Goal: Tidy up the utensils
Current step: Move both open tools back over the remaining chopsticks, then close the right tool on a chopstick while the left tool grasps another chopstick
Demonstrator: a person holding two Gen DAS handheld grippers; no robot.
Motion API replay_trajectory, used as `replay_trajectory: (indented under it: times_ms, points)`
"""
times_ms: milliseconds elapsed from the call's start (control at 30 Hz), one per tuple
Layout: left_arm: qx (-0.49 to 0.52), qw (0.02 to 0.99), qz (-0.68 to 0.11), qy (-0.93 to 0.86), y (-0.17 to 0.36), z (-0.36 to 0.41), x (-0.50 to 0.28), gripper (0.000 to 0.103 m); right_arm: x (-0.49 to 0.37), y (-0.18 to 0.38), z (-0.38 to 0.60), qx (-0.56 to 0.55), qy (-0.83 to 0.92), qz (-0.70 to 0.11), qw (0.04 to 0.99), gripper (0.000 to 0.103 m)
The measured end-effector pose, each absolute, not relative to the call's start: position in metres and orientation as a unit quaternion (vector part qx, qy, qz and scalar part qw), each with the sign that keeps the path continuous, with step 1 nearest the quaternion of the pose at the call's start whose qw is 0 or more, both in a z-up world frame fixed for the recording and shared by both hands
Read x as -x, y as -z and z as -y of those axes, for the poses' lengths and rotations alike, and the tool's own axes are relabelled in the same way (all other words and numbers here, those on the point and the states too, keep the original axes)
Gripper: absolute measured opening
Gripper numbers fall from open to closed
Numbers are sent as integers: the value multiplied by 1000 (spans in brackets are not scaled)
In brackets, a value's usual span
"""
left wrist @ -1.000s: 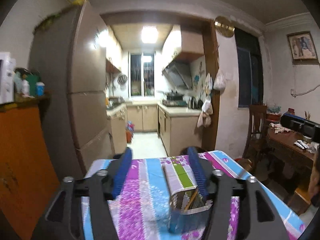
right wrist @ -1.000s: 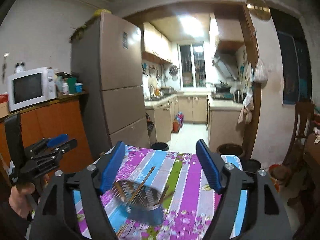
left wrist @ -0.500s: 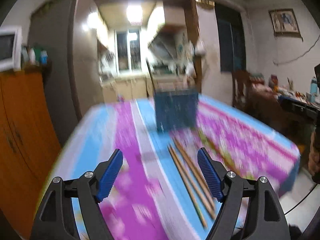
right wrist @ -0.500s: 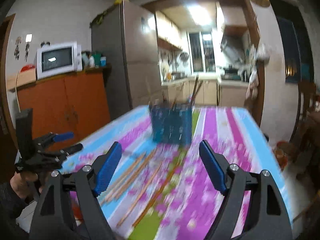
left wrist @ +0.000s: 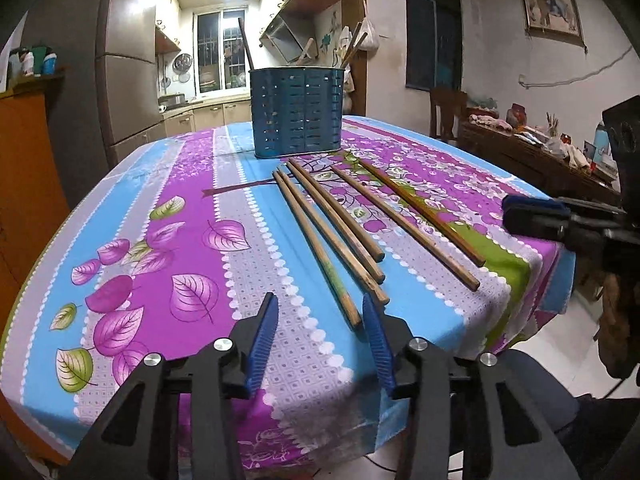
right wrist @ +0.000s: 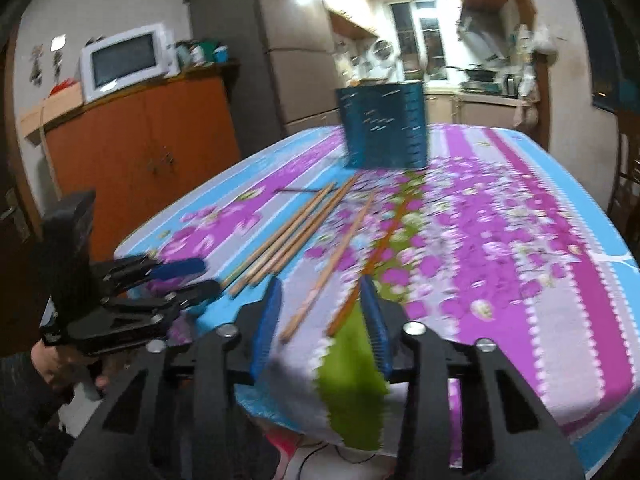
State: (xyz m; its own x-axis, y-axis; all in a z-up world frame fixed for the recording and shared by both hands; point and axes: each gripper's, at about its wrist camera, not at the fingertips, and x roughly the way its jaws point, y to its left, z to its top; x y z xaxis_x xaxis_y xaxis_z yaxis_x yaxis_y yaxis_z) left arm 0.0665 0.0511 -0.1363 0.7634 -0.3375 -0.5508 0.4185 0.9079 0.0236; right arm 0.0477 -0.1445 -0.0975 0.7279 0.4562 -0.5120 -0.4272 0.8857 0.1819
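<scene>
A blue perforated utensil holder [left wrist: 296, 112] [right wrist: 384, 132] stands at the far side of the floral tablecloth [left wrist: 180, 240], with a few utensils sticking out of it. Several wooden chopsticks [left wrist: 320, 236] [right wrist: 288, 236] lie in front of it, pointing toward me. My left gripper [left wrist: 319, 312] [right wrist: 202, 276] is low at the table's near edge, its jaws closing. The nearest chopstick's end [left wrist: 354, 320] lies just inside its right finger, not pinched. My right gripper [right wrist: 320, 292] [left wrist: 536, 220] is also closing. The ends of two chopsticks [right wrist: 316, 300] lie between its fingers, not pressed.
An orange cabinet [right wrist: 140, 152] with a white microwave [right wrist: 124, 60] stands to the left, a tall fridge [right wrist: 256, 40] behind it. A cluttered wooden side table [left wrist: 532, 148] and a chair [left wrist: 446, 108] are to the right. The tablecloth hangs over the near edge [left wrist: 320, 420].
Both grippers dropped from above the holder to the table's near edge. Their jaws have narrowed around the chopstick ends. The holder now stands far ahead.
</scene>
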Motion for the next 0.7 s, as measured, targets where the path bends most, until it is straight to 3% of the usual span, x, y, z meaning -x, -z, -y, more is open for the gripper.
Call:
replay_trajectory:
  times_ms: [133,200,267,700]
  points:
    - [-82,936,-276,200,139,-48,-70,40,-55,103,127,-19,-255,-294,921,22]
    - [-85,939,-275,189,139,-50,-72,29,-65,104,119,-18,-260,-299,918,20]
    - [-78,941,-275,182,139,-55,-73,26,-74,105,111,-14,-263,-305,915,19]
    - [-80,941,-272,185,138,-60,-71,26,-109,118,86,37,-238,-349,906,10]
